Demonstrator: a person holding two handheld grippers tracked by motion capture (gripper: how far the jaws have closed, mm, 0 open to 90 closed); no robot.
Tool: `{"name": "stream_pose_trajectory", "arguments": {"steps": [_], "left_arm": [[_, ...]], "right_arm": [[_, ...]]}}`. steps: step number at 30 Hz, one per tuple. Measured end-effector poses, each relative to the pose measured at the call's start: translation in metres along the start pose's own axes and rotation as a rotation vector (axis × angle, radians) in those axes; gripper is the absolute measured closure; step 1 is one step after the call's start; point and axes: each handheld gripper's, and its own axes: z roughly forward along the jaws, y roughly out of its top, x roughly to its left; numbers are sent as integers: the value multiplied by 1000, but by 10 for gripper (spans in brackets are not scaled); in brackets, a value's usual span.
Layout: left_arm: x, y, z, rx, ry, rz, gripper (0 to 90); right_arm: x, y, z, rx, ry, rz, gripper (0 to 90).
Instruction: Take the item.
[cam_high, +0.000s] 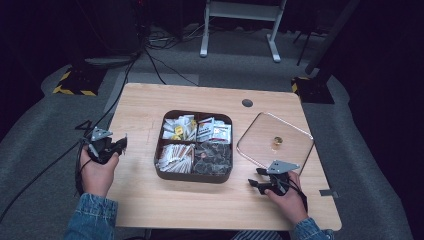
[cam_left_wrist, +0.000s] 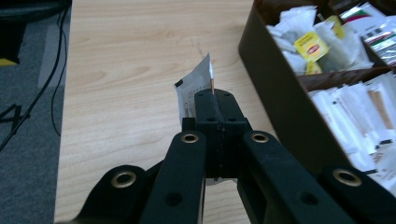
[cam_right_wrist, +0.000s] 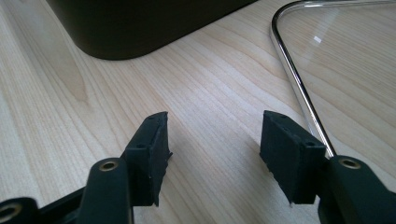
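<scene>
On the wooden table (cam_high: 150, 200) a dark brown box (cam_high: 194, 175) with four parts is seen, near the middle. Tea bags with yellow tags (cam_high: 178, 131) are kept in its far left part, and small packets (cam_high: 214, 131) in its far right part. Long paper sticks (cam_high: 175, 157) are piled in the near left part, and dark wrapped bits (cam_high: 212, 156) in the near right part. Just to the right of the box, a clear lid (cam_high: 275, 142) with a shiny rim is laid flat on the table, and a small gold knob (cam_high: 276, 142) is seen at its middle. The left gripper (cam_high: 120, 145) is held by the person's left hand (cam_high: 97, 172) at the left edge of the table, apart from the box. Its jaws are pressed together on a small white packet (cam_left_wrist: 196, 91) (some print is on it, too small to read), which sticks up above the jaw tips over bare wood, with the box wall off to one side. The right gripper (cam_high: 256, 177) is held by the right hand (cam_high: 289, 200) near the front right of the table, just beside the near corner of the lid. Its jaws are spread apart with nothing between them, low over the wood, and the lid's rim runs close by one jaw.
</scene>
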Motion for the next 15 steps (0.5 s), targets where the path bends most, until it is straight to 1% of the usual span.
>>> {"name": "stream_pose_trajectory", "arguments": {"steps": [5, 9, 15], "left_arm": [[4, -6, 9, 36, 9, -5, 898], [4, -10, 16, 64, 14, 5, 898], [4, -15, 25, 114, 12, 5, 897]], "right_arm": [[0, 0, 0, 0, 0, 0, 424], [0, 0, 0, 0, 0, 0, 424], [0, 0, 0, 0, 0, 0, 425]]}}
